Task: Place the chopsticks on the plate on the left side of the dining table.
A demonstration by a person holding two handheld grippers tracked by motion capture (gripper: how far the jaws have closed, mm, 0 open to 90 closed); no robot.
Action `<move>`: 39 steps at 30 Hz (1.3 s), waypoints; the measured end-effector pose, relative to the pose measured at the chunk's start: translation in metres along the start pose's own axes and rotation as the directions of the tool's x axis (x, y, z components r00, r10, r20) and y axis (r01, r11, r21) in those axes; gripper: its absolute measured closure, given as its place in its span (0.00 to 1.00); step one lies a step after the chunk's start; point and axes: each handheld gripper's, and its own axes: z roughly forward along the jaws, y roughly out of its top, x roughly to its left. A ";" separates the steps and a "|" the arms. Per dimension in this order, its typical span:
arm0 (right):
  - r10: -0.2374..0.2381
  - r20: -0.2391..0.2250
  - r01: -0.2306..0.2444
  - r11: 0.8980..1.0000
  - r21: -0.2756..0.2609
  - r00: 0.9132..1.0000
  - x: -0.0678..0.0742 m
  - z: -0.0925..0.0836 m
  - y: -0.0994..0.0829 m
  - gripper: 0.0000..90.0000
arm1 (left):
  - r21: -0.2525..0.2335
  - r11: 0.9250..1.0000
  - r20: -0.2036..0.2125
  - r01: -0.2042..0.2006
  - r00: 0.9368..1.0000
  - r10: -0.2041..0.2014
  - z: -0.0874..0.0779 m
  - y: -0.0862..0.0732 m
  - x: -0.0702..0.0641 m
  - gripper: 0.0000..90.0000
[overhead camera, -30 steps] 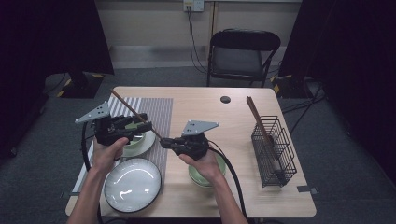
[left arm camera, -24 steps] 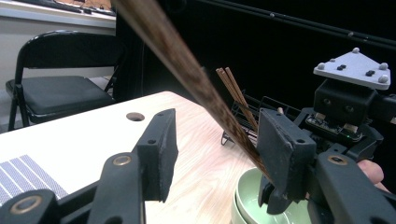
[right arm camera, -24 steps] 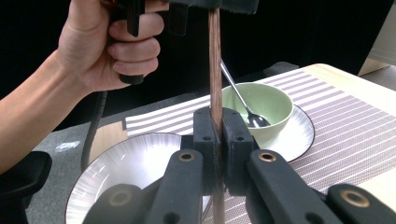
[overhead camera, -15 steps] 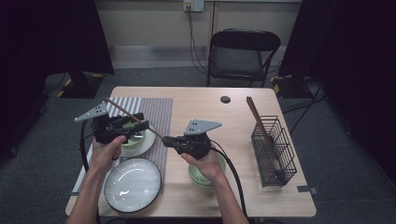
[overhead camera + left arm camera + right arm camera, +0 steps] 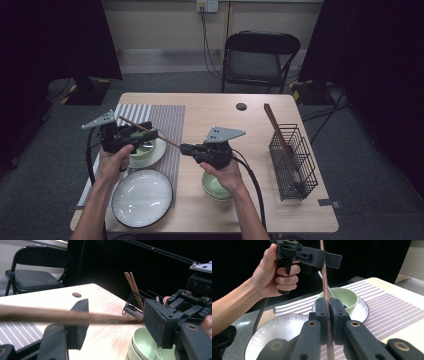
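Passing chopstick [image 5: 150,131] midair, right hand-held gripper [image 5: 184,148] clamped

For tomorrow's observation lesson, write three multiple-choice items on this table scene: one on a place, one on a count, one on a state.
1. Where does the wire basket stand?
A. on the striped mat
B. near the table's right edge
C. on the chair

2. How many green bowls are stacked under the right hand?
A. two
B. four
C. none

3. How does the right gripper stand?
A. wide open
B. shut on the chopstick
C. shut on a spoon

Answers: 1 B, the high view shows the basket at the right edge of the table. 2 A, the left gripper view shows two nested bowls. 3 B, its pads clamp the chopstick.
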 end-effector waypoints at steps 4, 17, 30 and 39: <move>0.011 0.022 -0.011 1.000 -0.006 1.000 -0.004 -0.006 -0.002 0.96 | 0.004 1.000 -0.026 0.009 1.000 -0.009 -0.004 0.001 0.002 0.36; 0.040 0.091 -0.044 0.998 0.042 0.995 -0.018 -0.014 -0.013 0.96 | 0.019 0.986 -0.033 -0.167 0.985 0.167 -0.002 0.009 -0.021 0.33; 0.025 0.055 -0.030 0.996 0.085 0.998 -0.008 -0.005 -0.012 0.96 | 0.167 0.935 -0.021 -0.313 0.947 0.320 0.018 -0.004 -0.026 0.29; 0.027 0.055 -0.031 0.997 0.071 0.998 -0.008 -0.013 -0.007 0.96 | 0.227 0.911 0.022 -0.345 0.937 0.350 0.028 -0.013 -0.027 0.32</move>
